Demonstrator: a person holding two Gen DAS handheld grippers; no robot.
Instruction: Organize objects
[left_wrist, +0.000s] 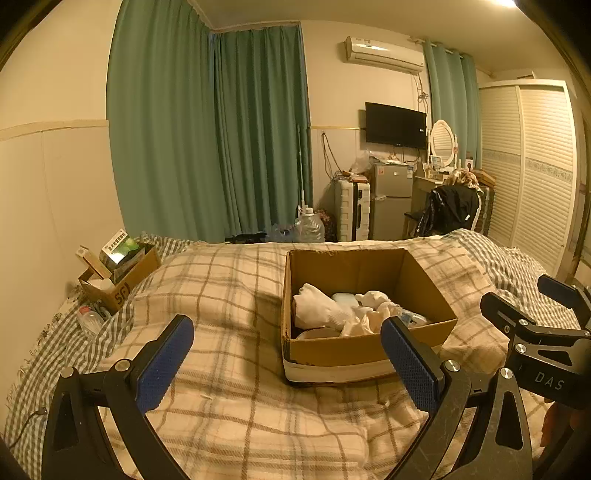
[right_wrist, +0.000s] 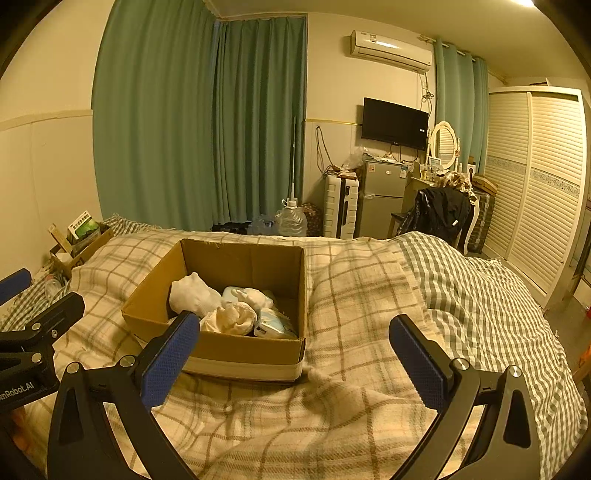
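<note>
An open cardboard box (left_wrist: 369, 350) (right_wrist: 236, 349) sits on the plaid blanket on the bed. It holds white gloves (left_wrist: 321, 308) (right_wrist: 194, 293), crumpled cream cloth (right_wrist: 231, 317) and a pale blue packet (right_wrist: 275, 323). My left gripper (left_wrist: 286, 363) is open and empty, hovering over the blanket just in front of the box's near left part. My right gripper (right_wrist: 295, 360) is open and empty, in front of the box's near right corner. The right gripper also shows at the right edge of the left wrist view (left_wrist: 535, 325).
A smaller cardboard box (left_wrist: 118, 273) (right_wrist: 79, 243) with packets stands at the bed's far left by the wall, with a plastic bottle (left_wrist: 90, 319) beside it. Beyond the bed are green curtains, a water jug (left_wrist: 309, 225), a suitcase, a small fridge, a chair and a wardrobe.
</note>
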